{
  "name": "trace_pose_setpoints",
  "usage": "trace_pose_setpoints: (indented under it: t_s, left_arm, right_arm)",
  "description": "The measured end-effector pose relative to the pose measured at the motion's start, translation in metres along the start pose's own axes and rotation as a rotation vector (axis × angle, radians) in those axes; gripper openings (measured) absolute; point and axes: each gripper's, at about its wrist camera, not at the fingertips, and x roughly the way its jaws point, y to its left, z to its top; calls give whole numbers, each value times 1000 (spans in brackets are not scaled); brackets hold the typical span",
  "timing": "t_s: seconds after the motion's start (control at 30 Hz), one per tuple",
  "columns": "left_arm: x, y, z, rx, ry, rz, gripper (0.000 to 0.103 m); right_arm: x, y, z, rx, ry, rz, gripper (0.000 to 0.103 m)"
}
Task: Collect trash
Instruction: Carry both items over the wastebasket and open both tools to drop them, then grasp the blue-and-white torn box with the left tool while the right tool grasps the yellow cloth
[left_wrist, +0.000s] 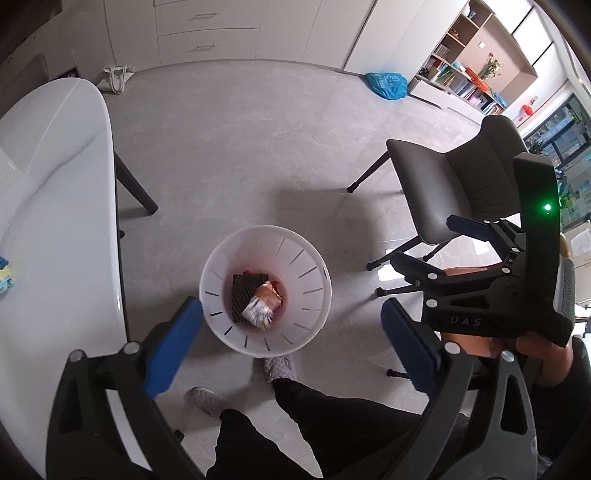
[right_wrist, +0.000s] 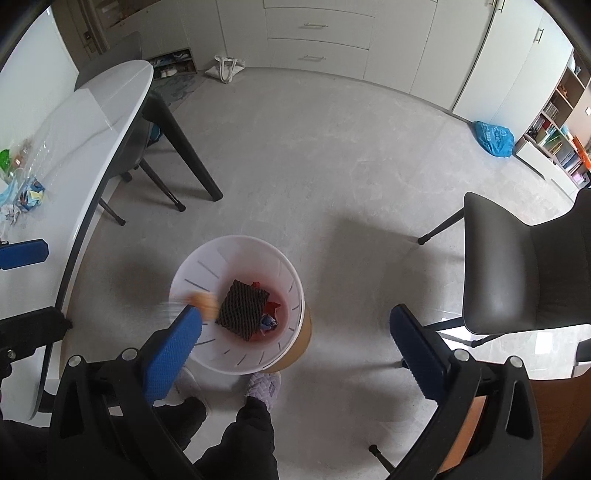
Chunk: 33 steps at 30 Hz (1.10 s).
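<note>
A white slotted trash bin (left_wrist: 317, 295) stands on the floor below both grippers; it also shows in the right wrist view (right_wrist: 207, 266). Inside lie a dark netted foam sheet (left_wrist: 243, 291) (right_wrist: 242, 308) and a crumpled snack wrapper (left_wrist: 264, 304). A blurred orange piece (right_wrist: 203, 302) is in the air at the bin's left rim, beside my right gripper's left finger. My left gripper (left_wrist: 291, 339) is open and empty above the bin. My right gripper (right_wrist: 295, 345) is open and empty; it also shows in the left wrist view (left_wrist: 428, 251). More trash (right_wrist: 22, 192) lies on the white table (right_wrist: 92, 122).
The white table (left_wrist: 55, 184) stands at the left with dark legs (right_wrist: 184, 147). A grey chair (left_wrist: 443, 184) (right_wrist: 517, 266) stands at the right. A blue bag (left_wrist: 386, 85) and a white tote (left_wrist: 118, 77) lie by the far cabinets. The person's slippered feet (left_wrist: 279, 367) stand beside the bin.
</note>
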Motion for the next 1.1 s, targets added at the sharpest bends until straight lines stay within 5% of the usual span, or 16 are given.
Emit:
trace_pose_setpoints:
  t_s: [0.6, 1.1]
  left_arm:
    - [-22, 36, -6, -191, -89, 103, 95]
    - [-124, 200, -89, -646, -239, 378, 95]
  right_arm:
    - [-7, 21, 20, -69, -33, 60, 101]
    - [-15, 186, 72, -408, -96, 249, 101]
